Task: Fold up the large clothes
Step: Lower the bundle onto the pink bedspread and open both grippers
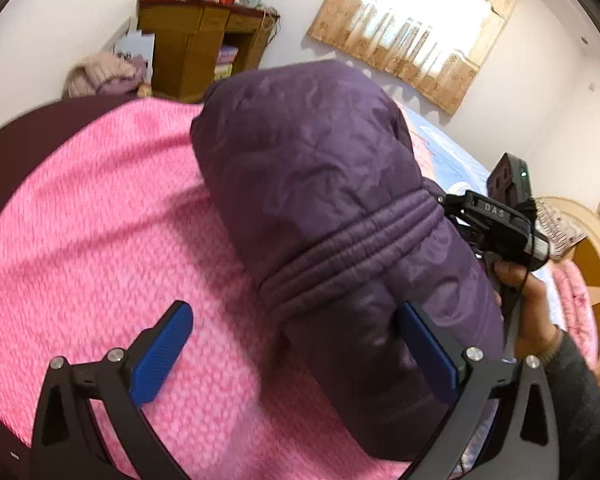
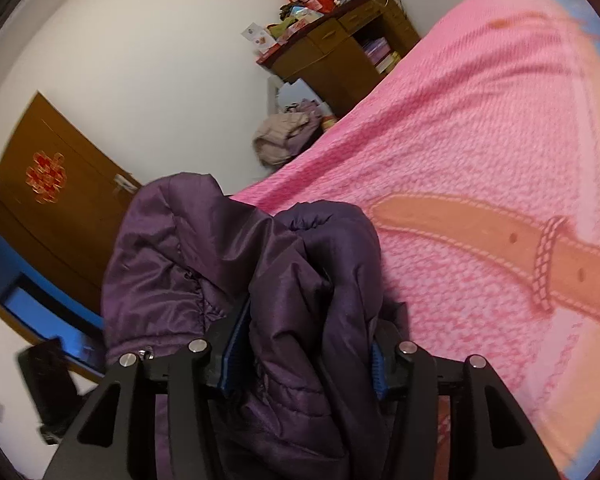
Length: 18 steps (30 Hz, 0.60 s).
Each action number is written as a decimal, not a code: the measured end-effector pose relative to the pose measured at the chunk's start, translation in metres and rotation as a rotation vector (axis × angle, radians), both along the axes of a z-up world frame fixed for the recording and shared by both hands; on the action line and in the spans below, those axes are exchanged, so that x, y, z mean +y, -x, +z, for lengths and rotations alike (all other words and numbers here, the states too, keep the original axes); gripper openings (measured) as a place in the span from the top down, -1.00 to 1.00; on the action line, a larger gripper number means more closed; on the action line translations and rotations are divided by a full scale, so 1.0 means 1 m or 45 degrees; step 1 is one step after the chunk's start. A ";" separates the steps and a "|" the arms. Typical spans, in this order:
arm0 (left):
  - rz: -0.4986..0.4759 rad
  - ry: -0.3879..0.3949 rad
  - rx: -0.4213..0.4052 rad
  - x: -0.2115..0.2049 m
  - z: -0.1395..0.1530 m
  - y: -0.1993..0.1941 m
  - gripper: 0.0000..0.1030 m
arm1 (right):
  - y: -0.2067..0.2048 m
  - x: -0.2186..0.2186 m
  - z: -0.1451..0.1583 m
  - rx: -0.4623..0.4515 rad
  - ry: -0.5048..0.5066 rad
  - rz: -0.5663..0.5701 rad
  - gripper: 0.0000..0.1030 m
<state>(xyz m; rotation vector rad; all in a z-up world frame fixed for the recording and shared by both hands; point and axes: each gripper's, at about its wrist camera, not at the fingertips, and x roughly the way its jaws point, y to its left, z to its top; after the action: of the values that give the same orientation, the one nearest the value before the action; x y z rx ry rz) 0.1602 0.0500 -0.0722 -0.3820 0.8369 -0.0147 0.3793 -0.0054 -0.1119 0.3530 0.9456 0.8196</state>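
A dark purple quilted jacket (image 1: 320,208) hangs bunched above a pink knitted-pattern bedspread (image 1: 100,220). My left gripper (image 1: 296,356) is open, its blue pads wide apart just below the jacket's ribbed band, holding nothing. My right gripper (image 2: 306,356) is shut on a thick fold of the purple jacket (image 2: 300,288), which fills the space between its blue pads and spills over them. The right gripper also shows in the left wrist view (image 1: 496,220) at the jacket's right side, held by a hand.
The pink bedspread (image 2: 480,160) has a brown belt print. A wooden desk (image 1: 204,48) with boxes on top stands by the wall, with a pile of clothes (image 1: 104,76) beside it. A curtained window (image 1: 416,28) is behind. A wooden door (image 2: 56,200) is at left.
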 end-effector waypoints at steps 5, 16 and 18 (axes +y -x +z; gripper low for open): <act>0.012 -0.134 -0.002 -0.020 0.003 -0.026 -1.00 | -0.011 0.001 -0.013 0.017 0.070 -0.053 -0.07; 0.024 -0.181 -0.055 -0.003 -0.006 -0.020 -1.00 | -0.035 -0.018 -0.037 0.169 -0.032 -0.039 -0.28; 0.035 -0.238 -0.074 -0.010 -0.002 -0.015 -1.00 | -0.040 -0.022 -0.042 0.201 -0.072 -0.038 -0.30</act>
<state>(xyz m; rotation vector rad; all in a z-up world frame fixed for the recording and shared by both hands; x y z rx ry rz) 0.1754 0.0395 -0.0747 -0.2160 0.7687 0.0774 0.4195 -0.0270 -0.1537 0.4854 1.0631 0.8005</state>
